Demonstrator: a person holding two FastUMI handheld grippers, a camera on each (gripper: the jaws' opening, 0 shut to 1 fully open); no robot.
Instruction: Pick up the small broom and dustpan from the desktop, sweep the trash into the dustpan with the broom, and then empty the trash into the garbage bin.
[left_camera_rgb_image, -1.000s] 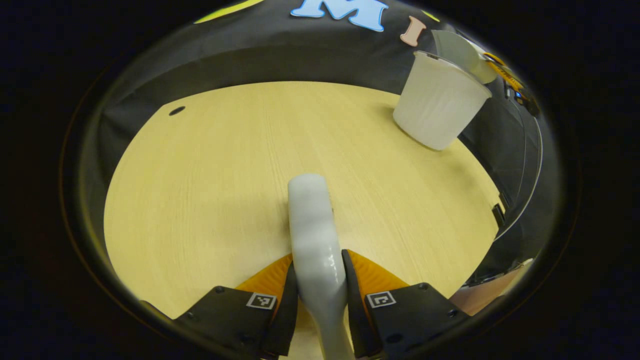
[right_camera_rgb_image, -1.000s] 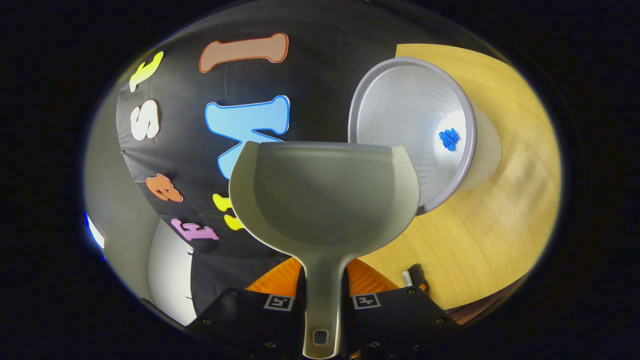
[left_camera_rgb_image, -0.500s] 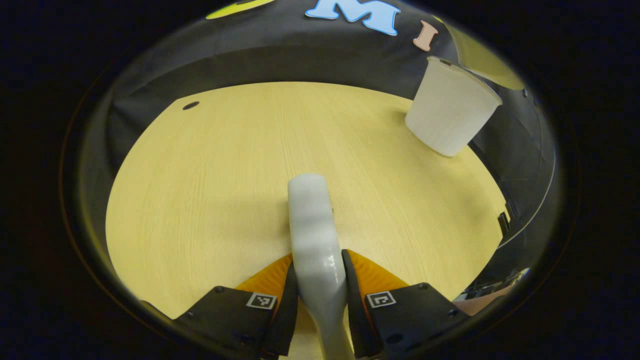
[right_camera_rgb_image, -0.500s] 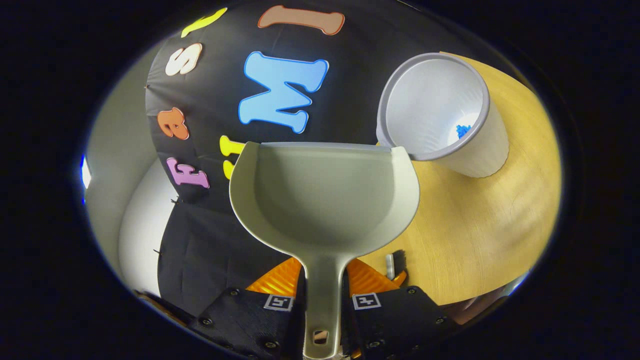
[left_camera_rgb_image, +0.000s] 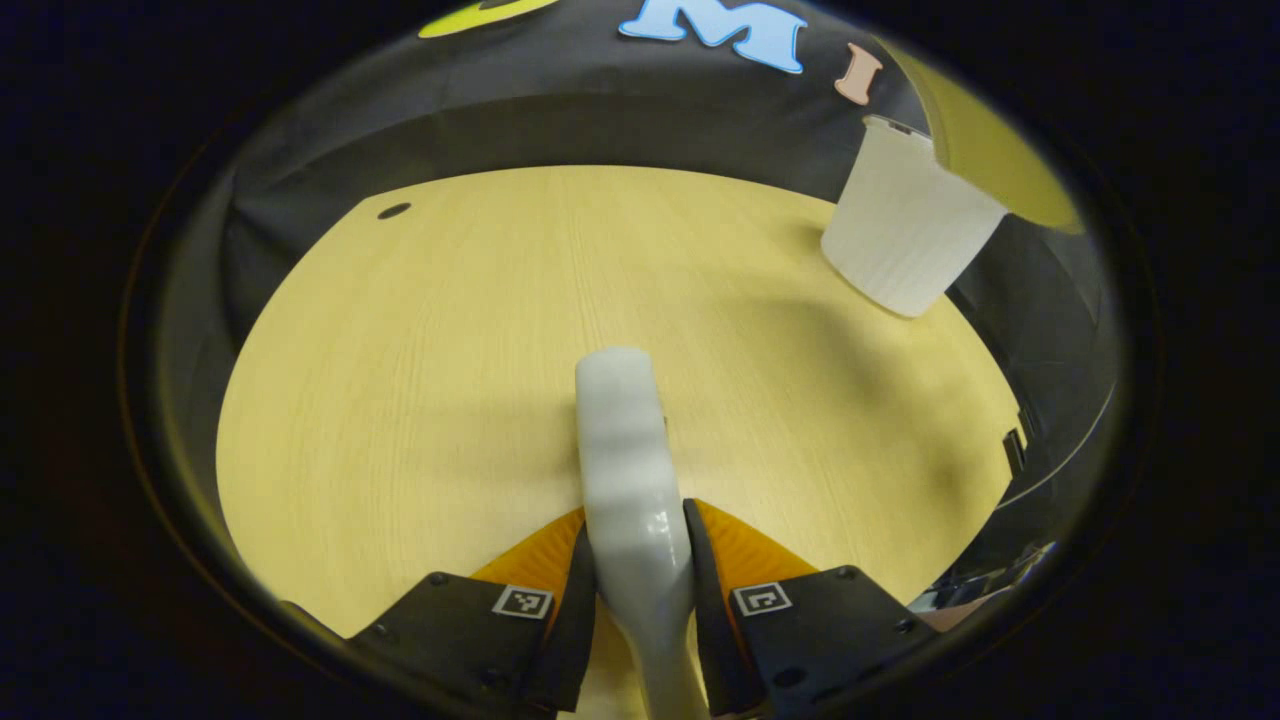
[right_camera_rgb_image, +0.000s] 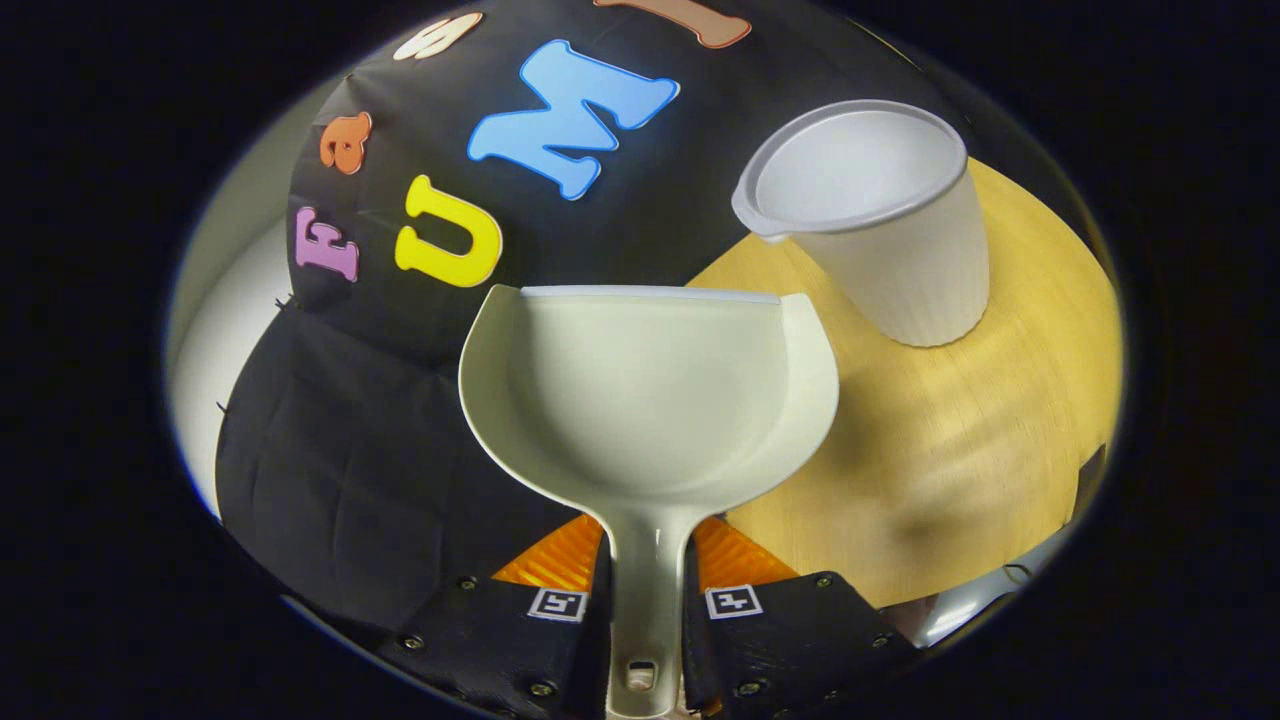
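Observation:
My left gripper (left_camera_rgb_image: 637, 590) is shut on the small broom's white handle (left_camera_rgb_image: 622, 450), which points forward over the wooden desktop (left_camera_rgb_image: 450, 330). The white garbage bin (left_camera_rgb_image: 905, 245) stands at the desktop's far right. A pale edge of the dustpan (left_camera_rgb_image: 985, 160) hangs above the bin. In the right gripper view my right gripper (right_camera_rgb_image: 645, 610) is shut on the stem of the pale dustpan (right_camera_rgb_image: 650, 390), whose scoop looks bare and is held up off the table. The garbage bin (right_camera_rgb_image: 885, 235) stands upright beyond it to the right, its inside hidden.
The desktop (right_camera_rgb_image: 950, 450) ends near the bin against the black cloth wall (right_camera_rgb_image: 340, 430). A small dark hole (left_camera_rgb_image: 393, 211) marks the far left of the desktop. The broom's bristles are out of sight.
The right gripper has tilted back from the bin with the dustpan, so the bin's inside and its blue scrap are no longer seen. The left gripper with the broom has barely moved.

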